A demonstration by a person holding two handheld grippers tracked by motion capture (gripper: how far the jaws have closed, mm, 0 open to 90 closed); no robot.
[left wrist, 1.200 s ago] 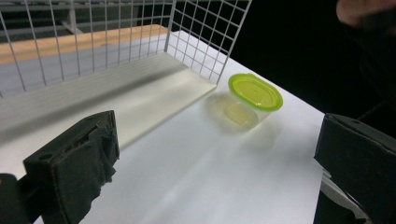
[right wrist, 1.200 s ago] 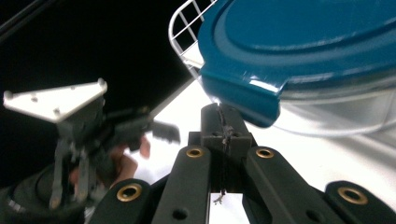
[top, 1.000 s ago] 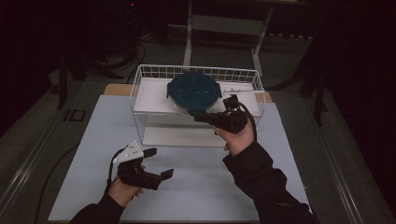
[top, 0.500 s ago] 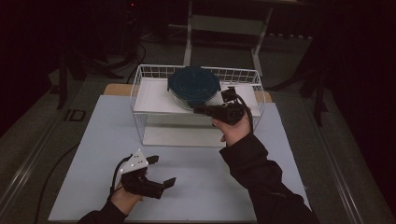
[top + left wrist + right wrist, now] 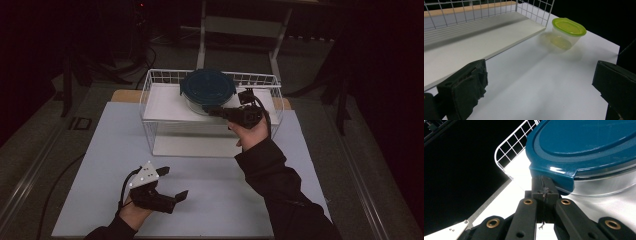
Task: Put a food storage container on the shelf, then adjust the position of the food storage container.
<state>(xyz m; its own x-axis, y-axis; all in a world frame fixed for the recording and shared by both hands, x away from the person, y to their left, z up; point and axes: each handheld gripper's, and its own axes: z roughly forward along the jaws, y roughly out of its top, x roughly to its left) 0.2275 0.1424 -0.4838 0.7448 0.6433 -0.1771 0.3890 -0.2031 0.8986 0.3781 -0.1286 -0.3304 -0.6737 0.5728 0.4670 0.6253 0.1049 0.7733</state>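
Note:
A round clear container with a dark blue lid [image 5: 207, 89] stands on the white shelf of a wire rack [image 5: 146, 100]. My right gripper [image 5: 215, 111] reaches in from the right at shelf height. In the right gripper view its jaws are pressed together, and the right gripper [image 5: 544, 185] has its tips tucked under the overhanging lip of the blue lid [image 5: 586, 142]. My left gripper [image 5: 172, 182] rests low over the table's near left, jaws wide apart with nothing between them. Beyond the left gripper [image 5: 541, 85] a small clear tub with a green lid [image 5: 568, 32] sits on the table.
The wire rack [image 5: 534, 10] has a white board as its floor, and its corner is close to the green-lidded tub. The white table top [image 5: 100, 145] ends at a dark drop past the tub. Dark floor and a metal stand lie behind the rack.
The right gripper edged a little farther into the rack, and the blue-lidded container shifted slightly toward the back. The left hand drew back a little toward the near edge.

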